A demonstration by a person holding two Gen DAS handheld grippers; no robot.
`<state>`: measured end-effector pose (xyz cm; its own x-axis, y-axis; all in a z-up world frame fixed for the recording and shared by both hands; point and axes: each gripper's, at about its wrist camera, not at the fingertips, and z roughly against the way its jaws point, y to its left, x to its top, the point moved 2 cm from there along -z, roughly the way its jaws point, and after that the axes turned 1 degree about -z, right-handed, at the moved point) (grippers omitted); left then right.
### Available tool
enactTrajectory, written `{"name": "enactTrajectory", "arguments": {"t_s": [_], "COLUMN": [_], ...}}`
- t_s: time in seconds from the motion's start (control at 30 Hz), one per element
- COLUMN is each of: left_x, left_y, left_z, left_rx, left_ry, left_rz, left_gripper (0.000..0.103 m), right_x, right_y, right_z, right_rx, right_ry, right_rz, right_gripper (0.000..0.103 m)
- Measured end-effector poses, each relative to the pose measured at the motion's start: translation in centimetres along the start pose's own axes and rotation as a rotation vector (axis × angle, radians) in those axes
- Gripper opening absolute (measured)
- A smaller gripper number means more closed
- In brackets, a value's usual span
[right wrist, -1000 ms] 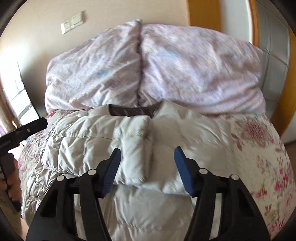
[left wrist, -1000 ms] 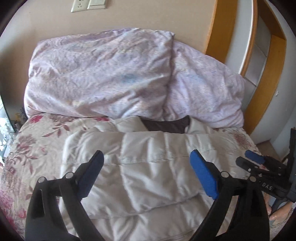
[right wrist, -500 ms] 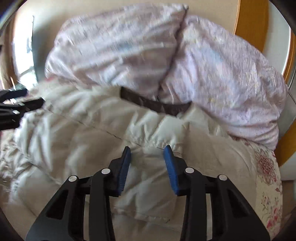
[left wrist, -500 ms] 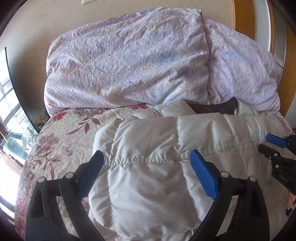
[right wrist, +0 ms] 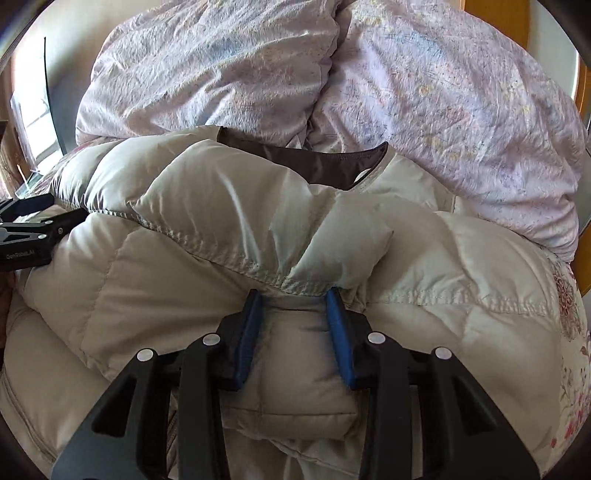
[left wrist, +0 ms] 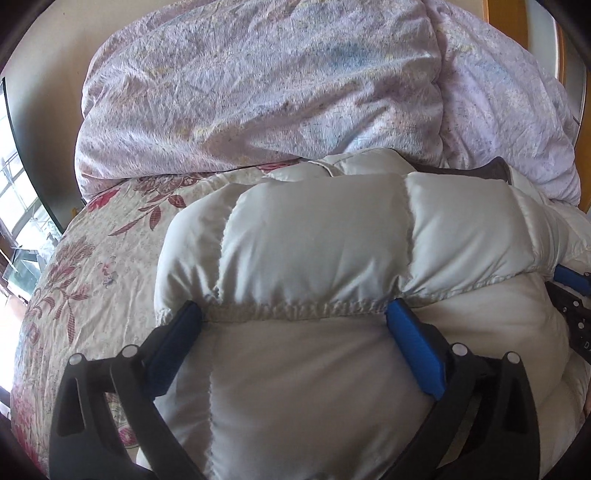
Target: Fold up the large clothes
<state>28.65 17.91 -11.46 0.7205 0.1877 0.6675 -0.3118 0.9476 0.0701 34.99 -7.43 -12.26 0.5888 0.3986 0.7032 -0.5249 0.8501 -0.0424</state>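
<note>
Floral bedspread [left wrist: 92,266], puffy jacket [left wrist: 314,251], seemingly two pillows [right wrist: 443,110]

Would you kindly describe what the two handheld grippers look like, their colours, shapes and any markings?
Both the left gripper and the right gripper are black plastic frames with cut-out slots and round silver rivets. Each has two long fingers faced with blue pads. White lettering shows on the left gripper's side in the right wrist view, and partly on the right gripper's in the left wrist view. No cables or sleeves are visible.

A bed carries a floral bedspread [left wrist: 92,266] in cream with red blooms. Two crumpled lilac pillows [left wrist: 258,85] lean on a beige wall [left wrist: 48,62]. Daylight enters a window [left wrist: 14,206] at the left; orange wood trim [right wrist: 495,16] stands at the right.
</note>
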Motion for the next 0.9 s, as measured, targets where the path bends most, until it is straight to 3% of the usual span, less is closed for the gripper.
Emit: {"name": "enactTrajectory", "arguments": {"t_s": [0.5,0.57,0.6,0.63,0.77,0.83,0.9], "left_x": [-0.4,-1.1,-1.5,-2.1,-5.0,-7.0,-9.4], "left_y": [0.1,0.9,1.4,2.0,5.3,7.3,9.4], "left_z": [-0.1,2.1,3.3,4.7,9.4,11.2,12.8], "left_rx": [-0.014,-0.051,-0.082,-0.111,-0.187,-0.229,-0.271], "left_ry": [0.052,0.053,0.048,0.045,0.039,0.050,0.073], "left_rz": [0.009,0.025,0.032,0.038,0.068,0.085,0.122], "left_gripper": [0.101,0.101,0.101,0.101,0.101,0.101,0.101], "right_x": [0.5,0.4,0.1,-0.3,-3.5,-6.3,-9.2], "right_y": [-0.5,-1.1,-1.8,-2.4,-6.0,-8.8,-11.6], "right_z": [0.8,2.4,4.1,5.4,11.5,14.2,16.1], "right_rx": [0.033,0.060,0.082,0.102,0.147,0.174,0.201], "right_ry": [0.004,0.043,0.048,0.035,0.013,0.041,0.074], "right_rz": [-0.014,-0.053,-0.088,-0.106,-0.173,-0.239,-0.313], "right_gripper": [0.040,0.052,0.075,0.086,0.089,0.097,0.097]}}
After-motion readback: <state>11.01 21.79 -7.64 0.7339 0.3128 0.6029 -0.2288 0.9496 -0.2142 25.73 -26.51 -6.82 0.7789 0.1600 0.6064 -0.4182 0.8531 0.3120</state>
